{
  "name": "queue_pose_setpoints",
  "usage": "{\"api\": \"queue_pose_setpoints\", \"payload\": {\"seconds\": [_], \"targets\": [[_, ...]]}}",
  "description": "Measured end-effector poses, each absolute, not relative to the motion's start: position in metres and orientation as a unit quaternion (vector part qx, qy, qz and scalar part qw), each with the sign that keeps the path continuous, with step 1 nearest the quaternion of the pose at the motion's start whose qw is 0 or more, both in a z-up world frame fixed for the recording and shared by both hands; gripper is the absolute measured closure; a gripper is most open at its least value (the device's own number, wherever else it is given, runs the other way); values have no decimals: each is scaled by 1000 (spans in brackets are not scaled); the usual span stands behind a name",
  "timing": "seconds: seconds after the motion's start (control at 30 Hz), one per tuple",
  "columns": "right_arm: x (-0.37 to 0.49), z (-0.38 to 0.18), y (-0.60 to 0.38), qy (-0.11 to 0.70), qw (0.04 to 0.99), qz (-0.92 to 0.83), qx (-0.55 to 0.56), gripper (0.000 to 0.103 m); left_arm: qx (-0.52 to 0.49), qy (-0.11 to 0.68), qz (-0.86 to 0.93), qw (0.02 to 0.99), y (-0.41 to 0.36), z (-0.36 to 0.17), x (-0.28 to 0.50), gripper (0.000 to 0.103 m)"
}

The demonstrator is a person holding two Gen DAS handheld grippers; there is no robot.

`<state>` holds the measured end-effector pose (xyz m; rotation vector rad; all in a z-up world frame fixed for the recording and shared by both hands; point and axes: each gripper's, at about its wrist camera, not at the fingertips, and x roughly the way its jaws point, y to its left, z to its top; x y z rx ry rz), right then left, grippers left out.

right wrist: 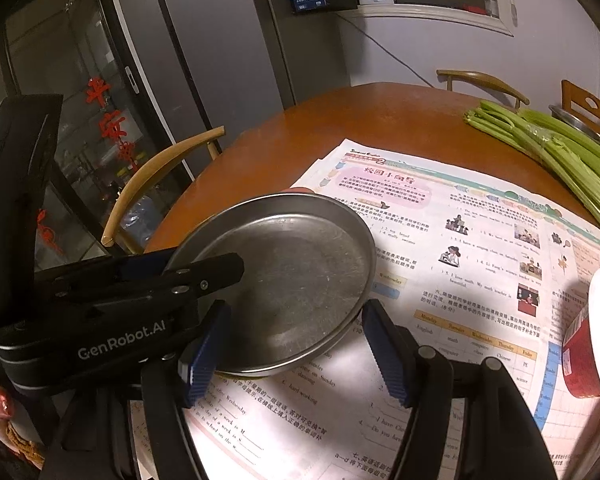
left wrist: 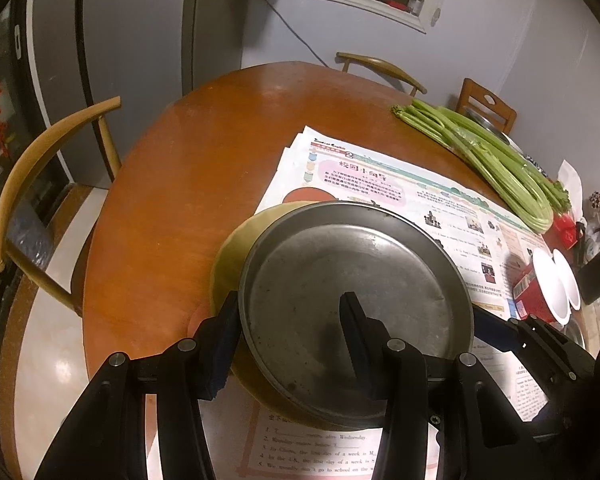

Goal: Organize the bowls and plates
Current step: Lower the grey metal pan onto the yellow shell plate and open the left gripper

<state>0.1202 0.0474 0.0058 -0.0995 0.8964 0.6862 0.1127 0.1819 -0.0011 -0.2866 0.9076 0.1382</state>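
metal plate (left wrist: 352,300) atop yellow plate (left wrist: 230,256) | left gripper (left wrist: 292,312) clamped across metal plate's near-left rim | right gripper (right wrist: 296,344) jaws wide, empty, flanking near edge

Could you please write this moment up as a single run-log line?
left tool: gripping metal plate rim | plate: above yellow plate | right tool: open, near plate edge | surface: newspaper

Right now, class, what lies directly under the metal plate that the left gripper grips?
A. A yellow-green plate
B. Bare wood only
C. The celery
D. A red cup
A: in the left wrist view the left gripper pinches the metal plate, and a yellow-green plate shows beneath its far-left edge.
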Motion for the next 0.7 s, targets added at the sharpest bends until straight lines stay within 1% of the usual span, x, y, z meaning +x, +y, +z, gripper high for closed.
{"api": "queue_pose_setpoints", "payload": {"seconds": [0.13, 0.4, 0.7], "targets": [[121, 5, 50, 423, 846, 322, -51, 35, -141, 432, 59, 889, 184, -2, 113, 52], [120, 5, 51, 420, 848, 318, -58, 35, -138, 425, 47, 893, 186, -3, 114, 52], [120, 5, 54, 418, 848, 321, -61, 35, -162, 419, 36, 893, 196, -3, 114, 52]]}}
